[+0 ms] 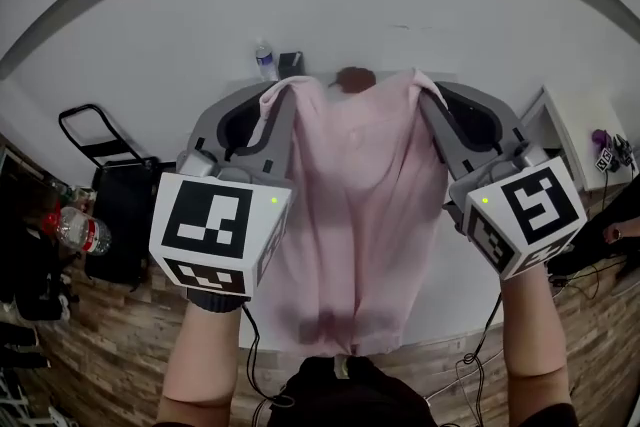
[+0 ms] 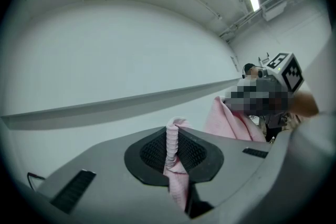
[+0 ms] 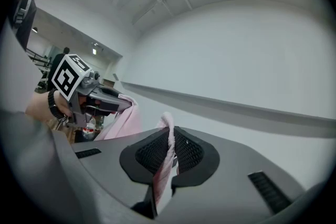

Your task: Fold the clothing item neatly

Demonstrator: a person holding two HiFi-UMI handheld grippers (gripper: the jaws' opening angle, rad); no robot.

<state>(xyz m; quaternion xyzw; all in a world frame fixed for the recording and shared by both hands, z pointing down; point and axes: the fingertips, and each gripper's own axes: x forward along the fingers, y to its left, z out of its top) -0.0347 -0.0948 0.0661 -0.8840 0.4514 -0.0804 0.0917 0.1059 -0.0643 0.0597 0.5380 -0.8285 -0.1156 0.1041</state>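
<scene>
A pale pink garment point(image 1: 360, 215) hangs spread between my two grippers, held up level over a white table point(image 1: 455, 275). My left gripper point(image 1: 268, 100) is shut on its upper left corner; in the left gripper view a bunched pink fold point(image 2: 172, 147) is pinched between the black pads. My right gripper point(image 1: 432, 95) is shut on the upper right corner, and the right gripper view shows pink cloth point(image 3: 167, 152) clamped between its pads. The garment's lower edge droops near my body. Each gripper view also catches the other gripper with pink cloth trailing from it.
A clear water bottle point(image 1: 265, 61) and a small dark object point(image 1: 290, 63) stand at the table's far edge. A black cart point(image 1: 110, 205) and a bottle with a red label point(image 1: 78, 231) are at the left on the wooden floor. Cables hang under my hands.
</scene>
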